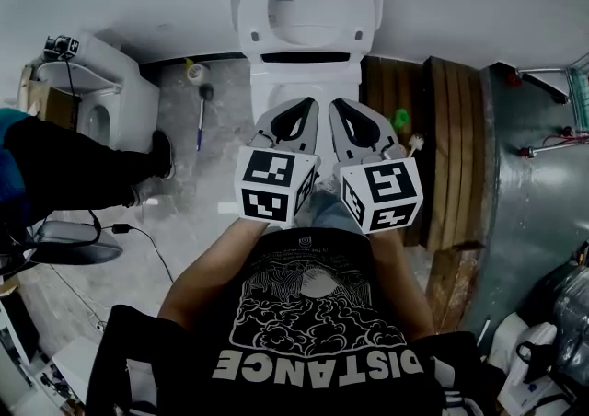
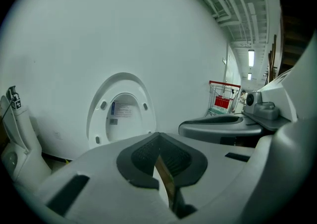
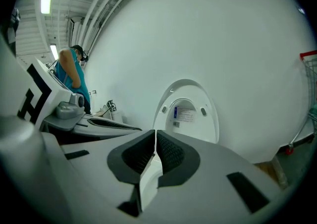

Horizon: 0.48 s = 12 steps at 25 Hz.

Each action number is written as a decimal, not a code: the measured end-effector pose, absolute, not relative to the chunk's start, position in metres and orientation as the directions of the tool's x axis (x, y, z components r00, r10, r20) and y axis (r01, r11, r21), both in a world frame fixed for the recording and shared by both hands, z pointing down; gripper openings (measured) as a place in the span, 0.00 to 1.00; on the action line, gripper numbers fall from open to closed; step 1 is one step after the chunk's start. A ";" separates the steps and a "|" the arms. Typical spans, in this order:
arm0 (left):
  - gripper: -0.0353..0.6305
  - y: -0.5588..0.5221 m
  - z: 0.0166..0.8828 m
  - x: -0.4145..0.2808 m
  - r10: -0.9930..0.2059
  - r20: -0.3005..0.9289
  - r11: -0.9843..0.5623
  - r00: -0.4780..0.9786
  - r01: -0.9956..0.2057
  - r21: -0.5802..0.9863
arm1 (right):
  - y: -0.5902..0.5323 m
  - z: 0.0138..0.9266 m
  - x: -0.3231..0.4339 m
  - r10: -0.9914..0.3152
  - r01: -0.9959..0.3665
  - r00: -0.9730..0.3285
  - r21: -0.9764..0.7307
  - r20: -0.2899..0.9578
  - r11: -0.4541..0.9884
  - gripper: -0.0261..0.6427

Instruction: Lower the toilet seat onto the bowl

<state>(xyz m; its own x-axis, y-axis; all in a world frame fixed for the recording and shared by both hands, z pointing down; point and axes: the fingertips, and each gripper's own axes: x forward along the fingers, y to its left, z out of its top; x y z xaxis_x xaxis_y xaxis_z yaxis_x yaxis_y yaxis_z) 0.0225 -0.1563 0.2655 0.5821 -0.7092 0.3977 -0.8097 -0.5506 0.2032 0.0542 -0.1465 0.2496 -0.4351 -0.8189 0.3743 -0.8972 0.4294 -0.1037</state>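
While the seat stands up: the white oval plastic toilet seat (image 1: 306,0) is raised and leans upright against the white wall, with the lid behind it; it is not yet on the white ceramic bowl (image 1: 276,83).
Left gripper: my grey two-jaw left gripper (image 1: 304,110) has its jaws pressed together, and nothing is between them.
Right gripper: my grey two-jaw right gripper (image 1: 343,110) is closed in the same way and is also empty.
Grippers to each other: they are side by side, near but apart, over the front of the bowl, and the tips lean a little toward each other.
Direction to the seat: it lies straight ahead of both tips and higher than them, well apart, with no touch.
Long axis of the seat: it runs up and down along the wall, with the hinge at the low end, at the back of the bowl, and the free end on top.
Nearer hand: I cannot name one; the seat is centred between the two, and both look equally far.
Next move, as I judge: I must go forward and up to the free top end, then bring it toward me and down; for a pinch on the rim the jaws need to open first.
Risk, as I judge: if I let the seat go too early, it can drop hard on the bowl.
Around: a toilet brush with a thin handle (image 1: 202,120) lies on the grey floor at the left, and dark wooden planks (image 1: 451,129) lie at the right.
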 end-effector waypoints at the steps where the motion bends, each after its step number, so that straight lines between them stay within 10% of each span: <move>1: 0.07 -0.164 0.266 0.026 -0.710 0.394 -0.551 0.583 -0.809 0.205 | -0.155 0.251 0.057 -0.816 -0.895 -0.440 -0.108 0.375 0.433 0.07; 12: 0.07 -0.237 0.268 0.056 -0.730 0.384 -0.529 0.565 -0.823 0.206 | -0.227 0.260 0.090 -0.764 -0.849 -0.519 -0.131 0.384 0.512 0.07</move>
<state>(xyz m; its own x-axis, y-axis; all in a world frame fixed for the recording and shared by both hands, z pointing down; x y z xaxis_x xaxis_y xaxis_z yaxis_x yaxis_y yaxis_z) 0.0560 -0.2369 0.2680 0.5654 -0.7301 0.3837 -0.8231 -0.5292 0.2057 0.0899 -0.2273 0.2601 -0.5192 -0.7636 0.3838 -0.8492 0.5116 -0.1307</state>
